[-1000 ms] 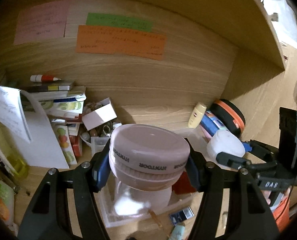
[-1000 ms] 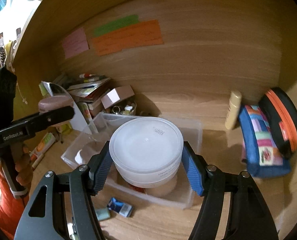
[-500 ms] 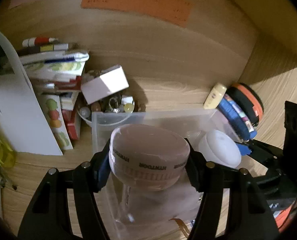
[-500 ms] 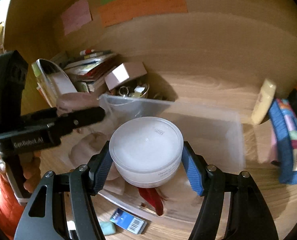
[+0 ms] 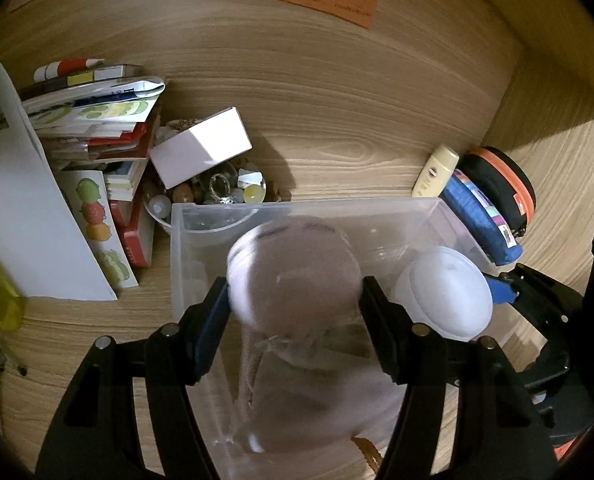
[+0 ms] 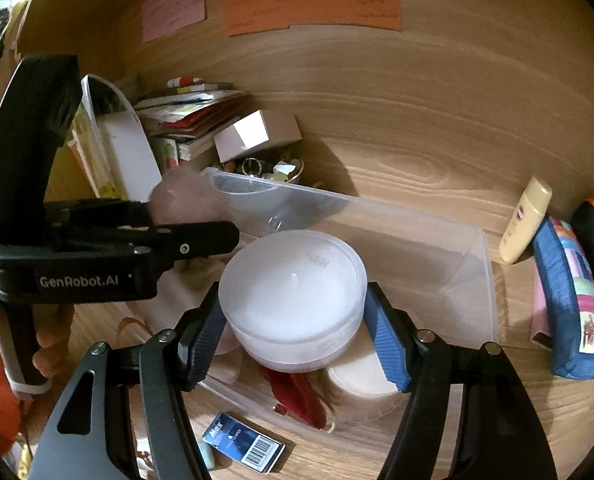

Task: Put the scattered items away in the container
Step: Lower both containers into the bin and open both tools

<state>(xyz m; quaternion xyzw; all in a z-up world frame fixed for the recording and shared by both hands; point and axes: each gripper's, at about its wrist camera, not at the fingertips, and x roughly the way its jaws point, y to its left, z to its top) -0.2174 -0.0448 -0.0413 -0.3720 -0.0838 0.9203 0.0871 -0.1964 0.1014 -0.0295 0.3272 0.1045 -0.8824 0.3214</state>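
Placing step: left gripper (image 5: pixel 293 304) holds the pink jar (image 5: pixel 293 272), blurred, over the clear bin (image 5: pixel 337 206); right gripper (image 6: pixel 293 312) clamps the white jar (image 6: pixel 293 280), also over the bin. Next, probably lower both inside and release. Matchbox (image 6: pixel 243 446) lies just outside the bin's near wall.

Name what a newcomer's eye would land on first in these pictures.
First the two round jars, each gripped between black fingers over the clear plastic bin: a pink jar in the left gripper, a white jar in the right gripper. Then the orange paper note on the wooden back wall, above the cluttered book stack at left.
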